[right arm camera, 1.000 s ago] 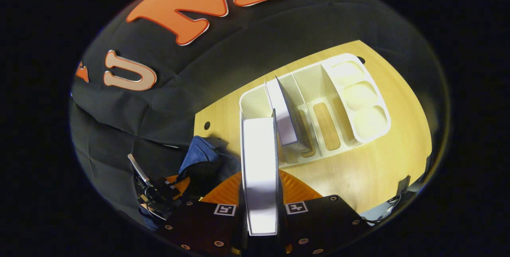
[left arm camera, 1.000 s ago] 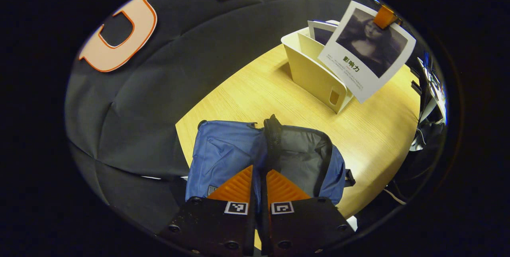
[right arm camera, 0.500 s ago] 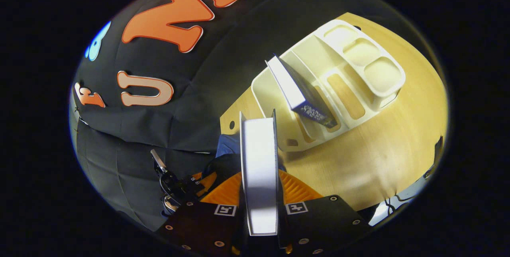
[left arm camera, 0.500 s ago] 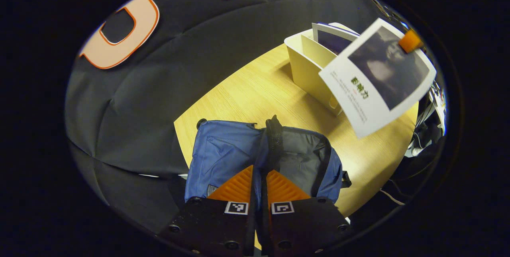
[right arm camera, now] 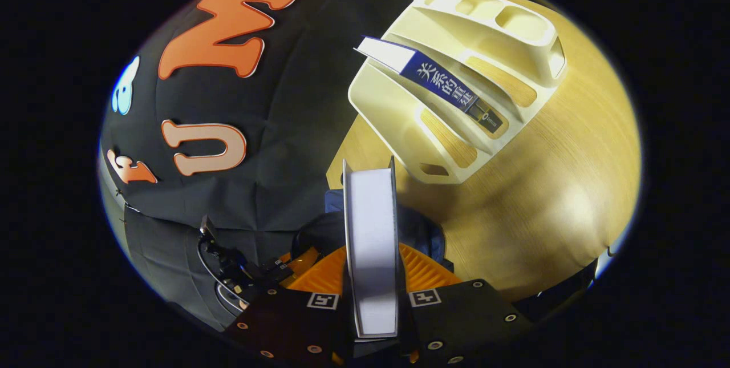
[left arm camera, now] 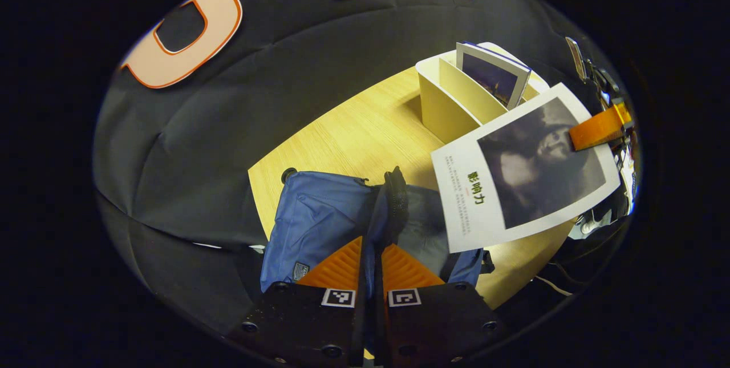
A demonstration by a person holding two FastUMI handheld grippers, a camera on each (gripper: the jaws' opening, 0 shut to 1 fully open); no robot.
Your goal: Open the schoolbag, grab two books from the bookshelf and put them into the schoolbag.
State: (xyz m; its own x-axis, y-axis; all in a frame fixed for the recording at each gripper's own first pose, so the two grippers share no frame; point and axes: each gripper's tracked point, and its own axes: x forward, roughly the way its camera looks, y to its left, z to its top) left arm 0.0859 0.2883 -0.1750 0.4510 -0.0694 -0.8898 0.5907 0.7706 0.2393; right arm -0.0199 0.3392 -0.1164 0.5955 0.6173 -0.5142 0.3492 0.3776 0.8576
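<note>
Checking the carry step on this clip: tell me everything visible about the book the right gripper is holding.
The held book is a paperback with a white cover carrying a dark portrait print and a short printed title. It hangs tilted in the air above the open blue schoolbag, partly covering its mouth. The right gripper clamps it by one edge, both orange fingers pressing its covers; the right gripper view shows its white page block end-on. Nothing else touches it.

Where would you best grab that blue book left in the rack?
Probably by the top edge of the blue book, coming from above. It stands tilted in a slot of the cream bookshelf, so only its upper part rises clear of the dividers, with room for a finger on each cover.
</note>
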